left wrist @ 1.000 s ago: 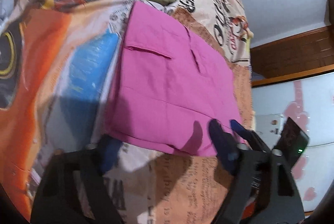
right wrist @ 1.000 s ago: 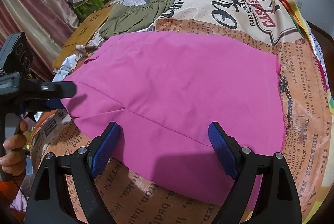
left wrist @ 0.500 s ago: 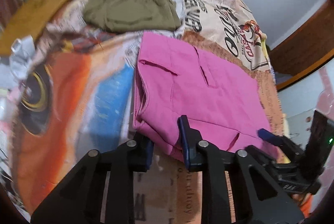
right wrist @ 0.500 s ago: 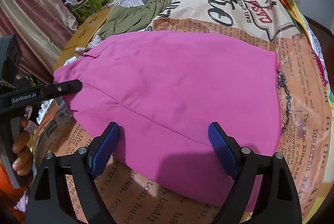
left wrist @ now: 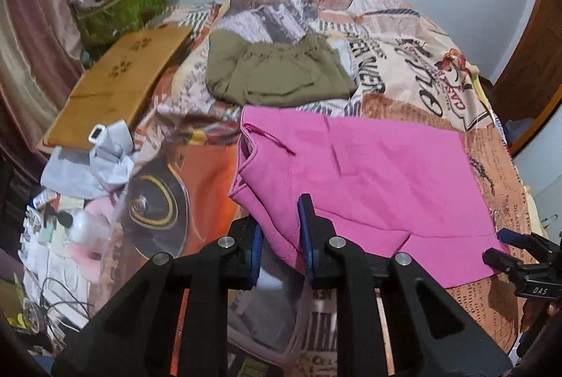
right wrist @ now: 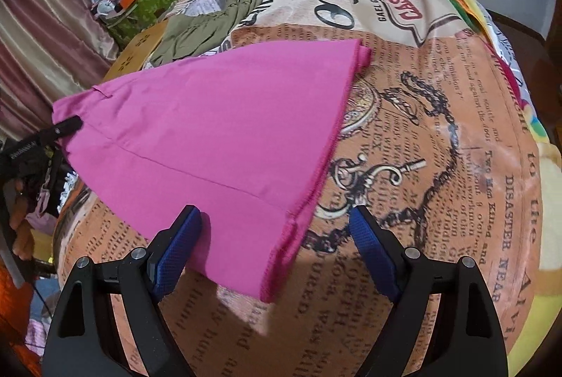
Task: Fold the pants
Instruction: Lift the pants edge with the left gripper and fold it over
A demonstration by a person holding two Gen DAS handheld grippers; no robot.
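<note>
The pants (left wrist: 354,177) lay on the bed (right wrist: 439,138). The left tongs (left wrist: 279,243) were clamped on 1 corner; the right tongs (right wrist: 274,247) were apart (straddling the hem). Both corners should lift evenly, fabric taut.

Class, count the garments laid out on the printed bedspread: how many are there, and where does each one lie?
2. The pink pants lie nearest, their corner between the left gripper fingers; the olive pants lie folded beyond them. The side heap may hide more.

Your left gripper (left wrist: 279,249) hides the pink pants (left wrist: 368,173) corner between its pads. At the lower left of that frame, the clutter (left wrist: 52,236) is too blurred to identify.
</note>
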